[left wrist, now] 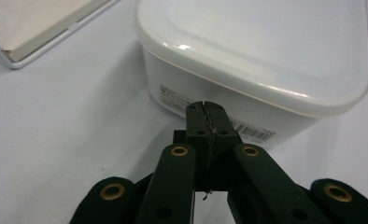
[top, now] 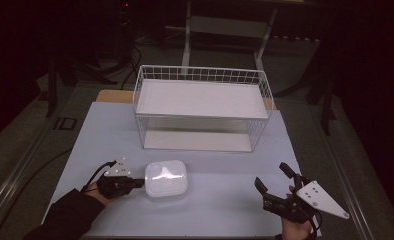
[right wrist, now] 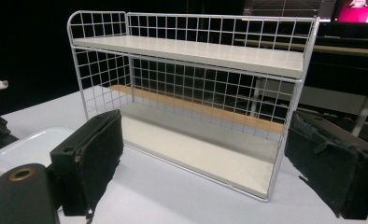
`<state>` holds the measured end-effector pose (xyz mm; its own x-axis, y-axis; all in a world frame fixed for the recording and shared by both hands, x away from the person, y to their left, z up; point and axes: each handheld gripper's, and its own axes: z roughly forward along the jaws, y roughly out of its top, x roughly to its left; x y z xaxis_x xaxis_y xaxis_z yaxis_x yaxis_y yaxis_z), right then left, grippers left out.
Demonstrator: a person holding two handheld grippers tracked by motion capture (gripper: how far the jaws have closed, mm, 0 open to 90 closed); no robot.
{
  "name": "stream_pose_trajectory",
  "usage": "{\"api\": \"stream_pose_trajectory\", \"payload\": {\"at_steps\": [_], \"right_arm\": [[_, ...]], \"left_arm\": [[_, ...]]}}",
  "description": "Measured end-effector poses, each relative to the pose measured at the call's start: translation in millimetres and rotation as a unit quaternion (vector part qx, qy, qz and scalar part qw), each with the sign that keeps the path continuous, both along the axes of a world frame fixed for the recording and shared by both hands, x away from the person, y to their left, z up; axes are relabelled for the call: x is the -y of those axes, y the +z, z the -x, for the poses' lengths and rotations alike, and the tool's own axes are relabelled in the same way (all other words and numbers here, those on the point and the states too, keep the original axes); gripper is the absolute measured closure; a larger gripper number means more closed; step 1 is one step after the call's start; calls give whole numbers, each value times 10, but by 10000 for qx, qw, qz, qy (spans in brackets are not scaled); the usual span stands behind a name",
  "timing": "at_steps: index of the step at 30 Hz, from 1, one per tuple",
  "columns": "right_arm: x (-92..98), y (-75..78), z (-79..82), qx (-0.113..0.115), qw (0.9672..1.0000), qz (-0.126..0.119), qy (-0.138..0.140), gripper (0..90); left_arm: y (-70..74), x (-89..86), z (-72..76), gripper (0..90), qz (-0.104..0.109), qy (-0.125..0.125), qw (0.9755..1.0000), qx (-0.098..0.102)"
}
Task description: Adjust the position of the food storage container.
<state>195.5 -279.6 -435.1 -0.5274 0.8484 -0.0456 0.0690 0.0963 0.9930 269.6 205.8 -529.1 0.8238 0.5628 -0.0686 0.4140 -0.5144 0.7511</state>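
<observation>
- The table [top: 110,130], under a pale cover, carries two items, a wire shelf rack [top: 202,107] at the far middle and a white lidded container [top: 166,178] in front of it, well apart from the rack.
- Both boards of the rack, upper and lower, are bare; nothing is stowed on either. If the work is to place the container on the rack, that step is not yet done.
- The container sits flat on the table with its lid on, unlifted, towards the person's left of centre.
- The left tool [top: 139,183] has its jaws clenched together with nothing between them; its tip is at the container's left side wall, just below the lid rim near the printed label. Whether it actually touches cannot be told. In the inspector's judgement this reads as a nudge or push rather than a grasp.
- The right tool [top: 273,179] is released, its jaws spread wide, holding nothing. It rests near the table's front right edge, well apart from the container, and faces the rack.
</observation>
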Motion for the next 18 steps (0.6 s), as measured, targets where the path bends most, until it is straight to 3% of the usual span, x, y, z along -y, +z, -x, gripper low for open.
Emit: {"api": "stream_pose_trajectory", "payload": {"at_steps": [7, 18], "right_arm": [[8, 9, 2, -13, 10000, 2, 2, 114], [-54, -22, -9, -67, 9999, 87, 68, 114]], "left_arm": [[7, 26, -92, 892, 164, 20, 9998, -110], [-1, 227, -177, 892, 205, -120, 9996, -150]]}}
